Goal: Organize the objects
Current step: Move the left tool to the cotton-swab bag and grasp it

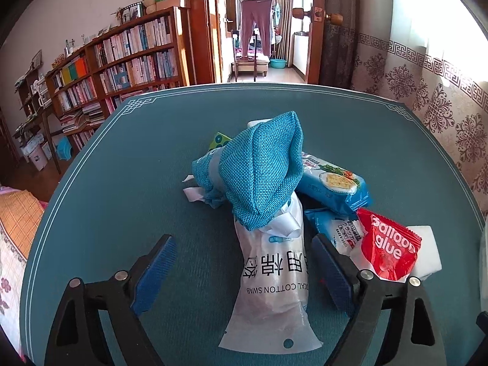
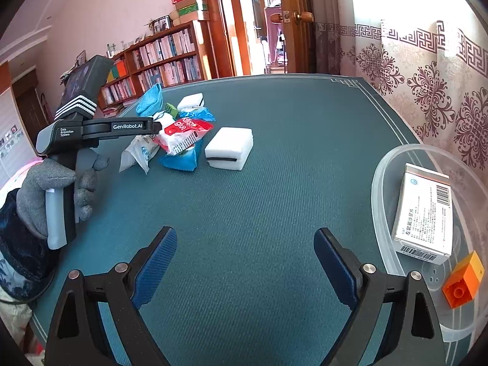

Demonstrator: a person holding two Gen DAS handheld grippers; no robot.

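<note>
A pile of objects lies on the teal table (image 1: 122, 201). In the left wrist view my left gripper (image 1: 244, 271) is open, its fingers on either side of a white cotton swab bag (image 1: 271, 277). A blue woven pouch (image 1: 262, 170) lies on the bag's far end. A red balloon glue packet (image 1: 387, 244) and blue snack packs (image 1: 335, 186) lie to the right. In the right wrist view my right gripper (image 2: 245, 270) is open and empty over bare table. The pile (image 2: 177, 134) and a white sponge (image 2: 230, 148) lie ahead of it.
A clear plastic bowl (image 2: 384, 213) at the right holds a white medicine box (image 2: 424, 213) and an orange block (image 2: 463, 280). A second white sponge (image 2: 190, 101) lies behind the pile. A bookshelf (image 1: 122, 61) and an open doorway stand beyond the table.
</note>
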